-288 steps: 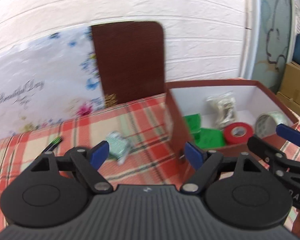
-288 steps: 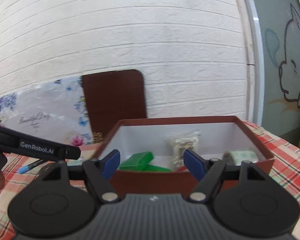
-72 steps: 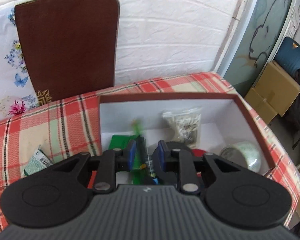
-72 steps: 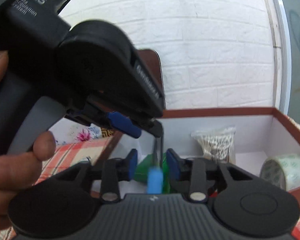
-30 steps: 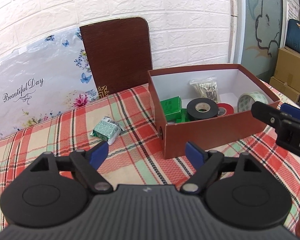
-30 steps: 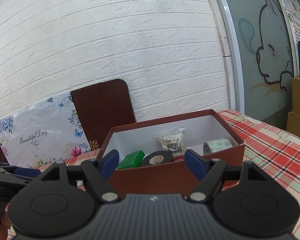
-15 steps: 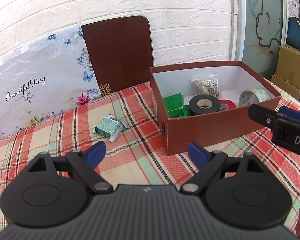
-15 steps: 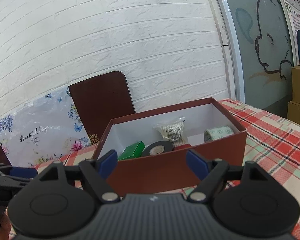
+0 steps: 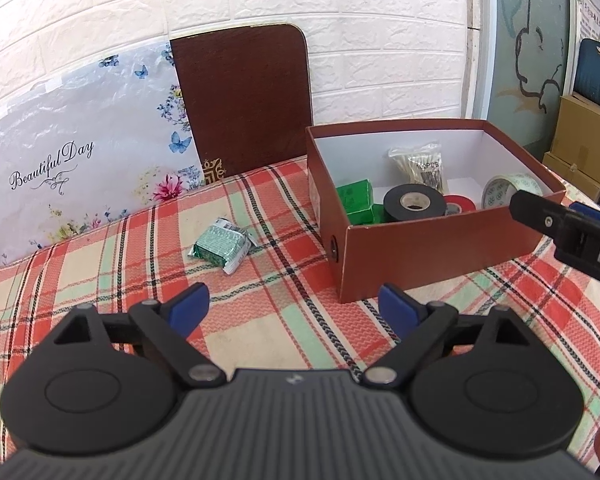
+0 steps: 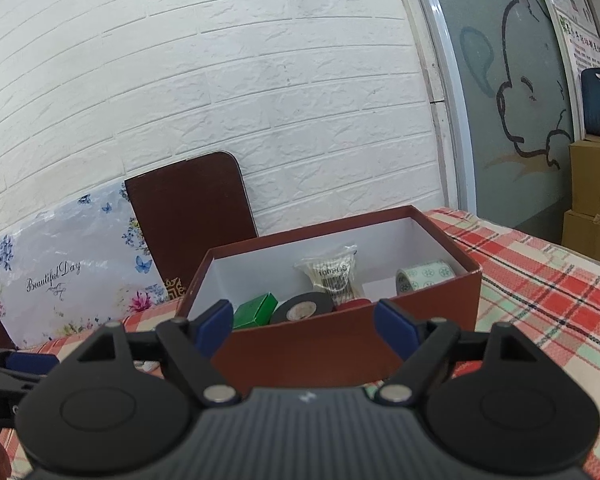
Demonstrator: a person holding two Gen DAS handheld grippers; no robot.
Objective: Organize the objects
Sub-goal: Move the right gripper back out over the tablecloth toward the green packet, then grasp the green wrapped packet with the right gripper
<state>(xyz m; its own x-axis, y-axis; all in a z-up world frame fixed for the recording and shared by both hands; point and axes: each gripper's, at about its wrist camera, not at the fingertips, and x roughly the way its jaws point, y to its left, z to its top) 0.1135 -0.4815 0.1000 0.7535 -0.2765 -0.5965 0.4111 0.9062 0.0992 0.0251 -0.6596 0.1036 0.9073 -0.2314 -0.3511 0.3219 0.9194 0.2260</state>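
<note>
Both grippers hang over a plaid tablecloth point(image 9: 284, 332) with their blue pads spread wide and nothing between them. The left gripper point(image 9: 294, 308) looks down the table; the right gripper point(image 10: 304, 326) faces the near wall of the box point(image 10: 340, 344), low and close.

Beyond the left gripper, ahead and slightly to its left, lies the one item not yet put away: a green packet point(image 9: 221, 245), flat on the cloth, well apart from the box point(image 9: 432, 240), which stands to its right. Its long axis runs slantwise, from near left to far right, so the spread pads would need a small turn of the wrist to close across its short side. The left gripper appears the nearer of the two and has a clear line to it; the right gripper's view does not show the packet plainly.

Inside the box sit green cartons point(image 9: 354, 198), a black tape roll point(image 9: 414, 203), a red roll point(image 9: 458, 205), a patterned roll point(image 9: 508, 192) and a bag of sticks point(image 9: 422, 166). Against the brick wall at the far edge lean a brown board point(image 9: 244, 96) and a floral panel point(image 9: 76, 160).
</note>
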